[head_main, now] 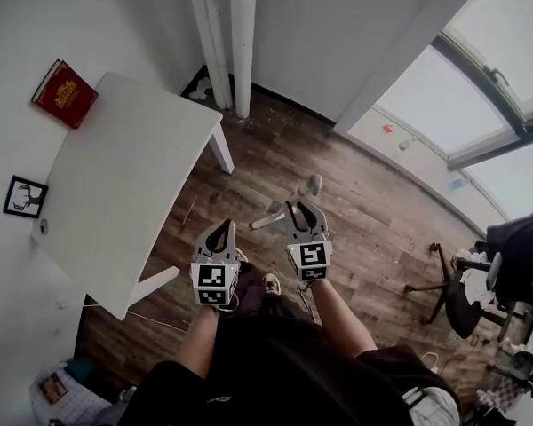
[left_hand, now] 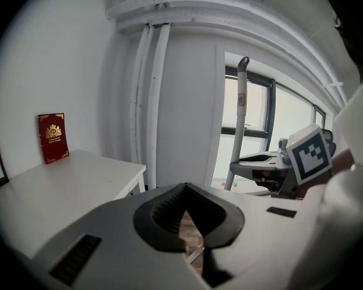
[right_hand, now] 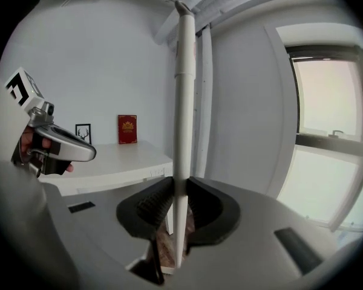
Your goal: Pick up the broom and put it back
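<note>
With the right tongs (right_hand: pixel 180 185) clamped on the upright broom (right_hand: pixel 183 101) at frame centre and the left tongs (left_hand: pixel 184 191) closed empty, carry it steadily, clear of the desk (right_hand: pixel 112 157) at left.

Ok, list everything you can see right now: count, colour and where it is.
broom: one, white handle, upright in the right gripper
table: one, white, left by the wall
book: one, red, standing at the table's far end
framed picture: one, black frame, on the table by the wall
pipes: a few, white, corner
office chair: one, dark, right
left gripper: grey, shut, empty
right gripper: grey, shut on the broom
</note>
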### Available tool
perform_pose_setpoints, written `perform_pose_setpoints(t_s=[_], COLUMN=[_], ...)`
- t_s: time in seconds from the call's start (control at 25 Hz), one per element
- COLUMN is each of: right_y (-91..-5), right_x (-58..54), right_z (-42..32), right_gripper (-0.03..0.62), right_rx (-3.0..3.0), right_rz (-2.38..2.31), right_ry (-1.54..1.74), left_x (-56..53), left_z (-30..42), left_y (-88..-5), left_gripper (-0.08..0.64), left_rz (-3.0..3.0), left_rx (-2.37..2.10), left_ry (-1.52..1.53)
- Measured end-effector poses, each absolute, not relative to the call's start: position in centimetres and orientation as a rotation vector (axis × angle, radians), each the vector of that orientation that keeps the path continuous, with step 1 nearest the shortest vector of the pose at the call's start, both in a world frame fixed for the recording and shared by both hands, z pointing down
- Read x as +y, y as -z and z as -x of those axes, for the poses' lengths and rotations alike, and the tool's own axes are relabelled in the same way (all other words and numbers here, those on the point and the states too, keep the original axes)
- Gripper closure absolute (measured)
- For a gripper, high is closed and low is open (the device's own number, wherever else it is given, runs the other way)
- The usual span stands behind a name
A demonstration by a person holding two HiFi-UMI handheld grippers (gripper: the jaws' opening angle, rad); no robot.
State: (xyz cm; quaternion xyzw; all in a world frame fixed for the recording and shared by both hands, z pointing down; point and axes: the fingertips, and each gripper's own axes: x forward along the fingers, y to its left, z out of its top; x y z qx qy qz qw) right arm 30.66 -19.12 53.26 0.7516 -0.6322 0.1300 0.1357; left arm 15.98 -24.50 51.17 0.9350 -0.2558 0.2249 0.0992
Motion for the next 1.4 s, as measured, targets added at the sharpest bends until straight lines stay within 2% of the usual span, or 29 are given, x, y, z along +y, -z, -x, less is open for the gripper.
perform_pose_setpoints(t_s=[0.4,0.8,1.16,1.4], right_y=[-54.6,-63.8,-74.7,-76.2], right_x=[-24.6,-29.7,-34.8,-40.1], right_z=[-29.5,-31.8,-30.1,-27.7], right_gripper=[0.502,0.502,0.502,0.502], right_rx=[-1.859,-1.954,-2.115,-2.201], right_rz=[-2.066,-1.829,-1.461,-1.438], right_ry=[-0.38,-0.509,-0.545,-0.454], left_x=[-30.3,-32.8,-31.5,-32.4], left_z=[-19.4,-19.7,-17.1,-14.8], left_y=[-50.5,-60.3,-69.6,-72.3], left_gripper=[0.56,0.56,0.56,0.558], left_rz=[-2.798,-2.57,-2.197,-2.06], left_rx=[-0.67,-0.918,-1.289,-1.437], left_ry=[-0.63,-0.741,-0.623,-0.549])
